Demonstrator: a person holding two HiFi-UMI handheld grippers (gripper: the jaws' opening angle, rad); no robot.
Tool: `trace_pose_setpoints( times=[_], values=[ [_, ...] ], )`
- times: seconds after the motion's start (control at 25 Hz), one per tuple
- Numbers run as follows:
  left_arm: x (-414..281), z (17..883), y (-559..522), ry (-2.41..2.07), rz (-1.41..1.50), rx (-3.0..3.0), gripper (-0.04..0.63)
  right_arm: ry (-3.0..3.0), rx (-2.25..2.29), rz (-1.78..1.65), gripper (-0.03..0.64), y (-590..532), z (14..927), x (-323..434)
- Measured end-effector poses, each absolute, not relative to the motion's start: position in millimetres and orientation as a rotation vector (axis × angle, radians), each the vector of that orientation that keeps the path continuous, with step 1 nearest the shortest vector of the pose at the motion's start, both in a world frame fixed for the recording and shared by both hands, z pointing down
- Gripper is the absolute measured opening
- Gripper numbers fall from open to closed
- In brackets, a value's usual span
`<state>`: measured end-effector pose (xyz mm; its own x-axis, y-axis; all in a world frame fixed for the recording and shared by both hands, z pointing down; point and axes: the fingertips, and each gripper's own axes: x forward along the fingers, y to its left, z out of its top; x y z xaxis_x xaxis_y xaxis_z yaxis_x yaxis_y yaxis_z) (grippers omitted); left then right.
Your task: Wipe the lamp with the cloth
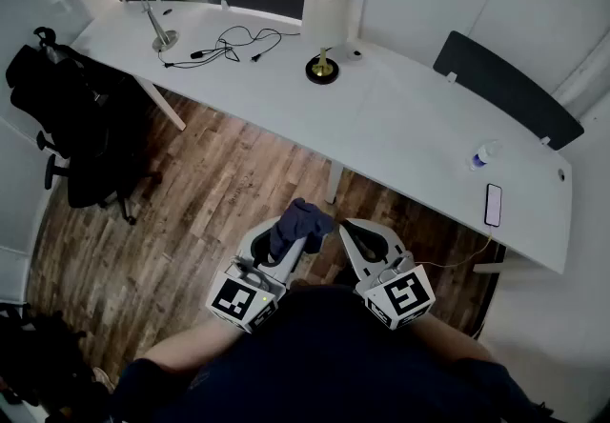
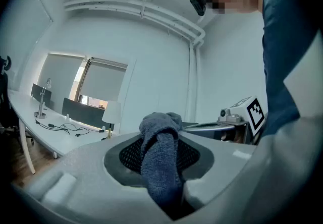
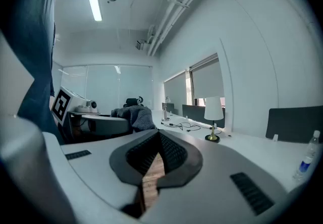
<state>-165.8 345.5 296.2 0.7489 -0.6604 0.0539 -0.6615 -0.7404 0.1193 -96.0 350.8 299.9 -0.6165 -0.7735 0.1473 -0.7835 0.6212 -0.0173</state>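
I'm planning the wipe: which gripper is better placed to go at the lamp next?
Left. The left gripper clamps the cloth, while the right gripper is empty. Both sit about equally far from the lamp on the desk.

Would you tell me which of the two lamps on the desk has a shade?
The lamp nearer the desk's middle, with a white shade; the thin silver lamp farther left has none.

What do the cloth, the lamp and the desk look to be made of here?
Cloth: dark blue-grey terry or microfibre, going by its fuzzy nap and soft folds. Lamp: matte white shade, likely fabric or paper; the stem gleams gold, probably brass-look metal, on a dark base. Desk: smooth matte white top, likely laminate.
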Motion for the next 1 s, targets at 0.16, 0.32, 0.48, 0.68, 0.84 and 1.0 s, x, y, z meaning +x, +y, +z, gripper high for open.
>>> trace_pose_setpoints(
  times=[0.16,0.32,0.48,0.68,0.84,1.0],
  values=[
    [-166,298,346,-1.062,-0.005,2.814,0.118,-2.713,1.314,0.131,0.009,350,302,-96],
    [-164,297,346,-1.053,-0.014,2.811,0.118,-2.711,1.316,0.137,0.009,349,302,-97],
    [-164,297,344,-1.051,-0.018,2.809,0.118,-2.710,1.315,0.157,0.009,347,304,-97],
    [-168,296,338,-1.066,-0.008,2.797,0.117,-2.723,1.297,0.152,0.009,341,301,-101],
    [-170,296,328,-1.076,-0.028,2.797,0.118,-2.730,1.281,0.149,0.009,332,304,-101],
    [-167,299,308,-1.104,-0.010,2.795,0.118,-2.750,1.264,0.152,0.009,310,305,-98]
  ],
)
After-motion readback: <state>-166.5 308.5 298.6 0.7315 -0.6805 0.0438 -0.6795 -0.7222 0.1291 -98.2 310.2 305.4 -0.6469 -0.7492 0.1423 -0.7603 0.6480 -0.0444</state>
